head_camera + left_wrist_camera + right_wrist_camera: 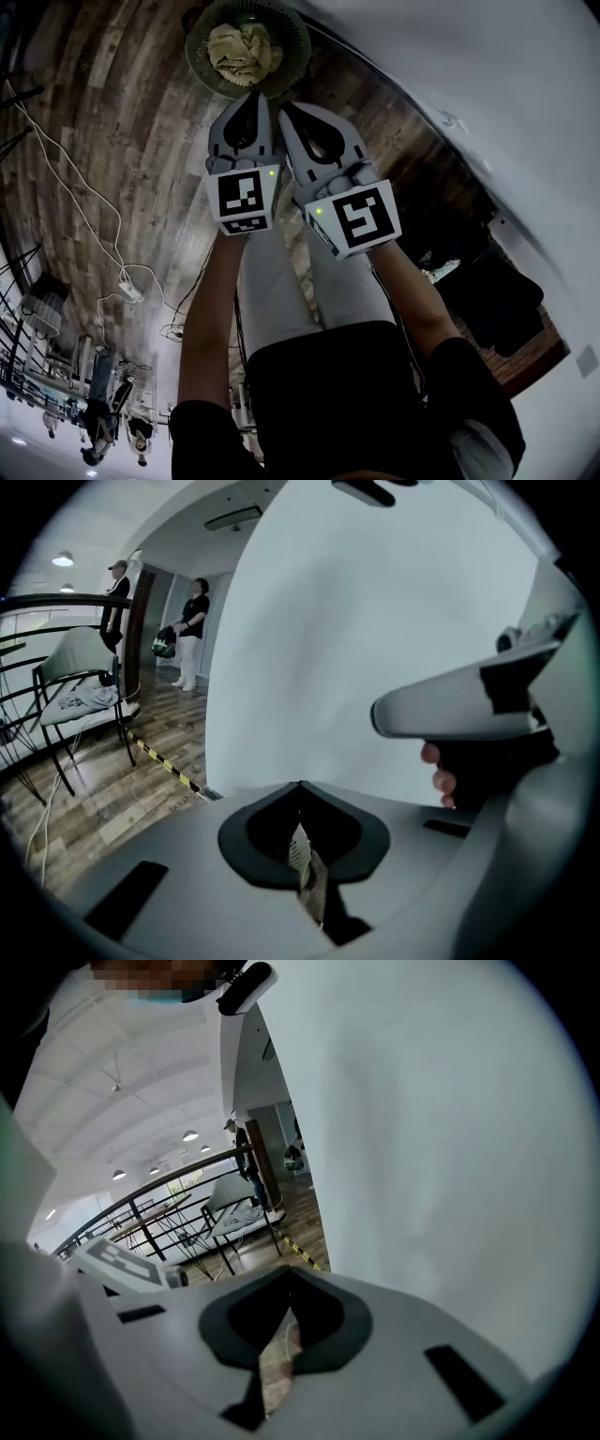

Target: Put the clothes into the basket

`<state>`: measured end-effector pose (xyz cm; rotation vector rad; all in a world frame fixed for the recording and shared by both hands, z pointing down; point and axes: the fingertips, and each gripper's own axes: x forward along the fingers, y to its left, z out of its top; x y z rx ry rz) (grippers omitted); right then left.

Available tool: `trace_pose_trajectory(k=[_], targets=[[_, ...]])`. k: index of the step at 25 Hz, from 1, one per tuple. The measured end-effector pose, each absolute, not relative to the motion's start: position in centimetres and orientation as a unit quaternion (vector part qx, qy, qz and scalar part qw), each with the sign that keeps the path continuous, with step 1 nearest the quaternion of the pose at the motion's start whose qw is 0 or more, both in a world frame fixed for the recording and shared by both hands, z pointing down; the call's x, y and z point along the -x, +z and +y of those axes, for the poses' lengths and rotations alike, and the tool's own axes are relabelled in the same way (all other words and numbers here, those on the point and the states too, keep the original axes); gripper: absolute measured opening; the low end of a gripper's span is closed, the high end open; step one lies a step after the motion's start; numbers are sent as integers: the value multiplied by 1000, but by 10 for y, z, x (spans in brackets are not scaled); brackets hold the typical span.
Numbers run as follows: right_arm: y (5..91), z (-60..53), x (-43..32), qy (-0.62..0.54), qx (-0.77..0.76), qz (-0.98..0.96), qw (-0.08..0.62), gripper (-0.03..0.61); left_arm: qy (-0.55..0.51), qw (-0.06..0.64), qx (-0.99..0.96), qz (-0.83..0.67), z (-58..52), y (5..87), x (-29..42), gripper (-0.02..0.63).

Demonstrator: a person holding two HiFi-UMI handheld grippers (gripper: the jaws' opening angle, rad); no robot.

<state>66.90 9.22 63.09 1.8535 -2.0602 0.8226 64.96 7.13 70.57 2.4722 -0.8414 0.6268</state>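
Cloth (pixel 242 52) in the basket (pixel 297 39) looks soft and light; I judge a raised fold gives good hold. Left gripper (pixel 253 95) and right gripper (pixel 285 106): the 2 are closed, empty.

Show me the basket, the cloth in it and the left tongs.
basket (pixel 194 52), head view, its left rim
cloth (pixel 242 49), head view, middle of the crumpled heap
left tongs (pixel 254 96), head view, the closed tips

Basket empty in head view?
No, a crumpled yellowish cloth lies inside the green basket.
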Motion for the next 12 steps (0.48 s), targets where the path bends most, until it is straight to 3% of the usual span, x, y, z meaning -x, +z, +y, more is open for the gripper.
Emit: trace_pose_trajectory(k=[12], targets=[[550, 121, -666, 276, -644, -705, 116, 10, 155, 198, -910, -328, 90, 572, -626, 12]])
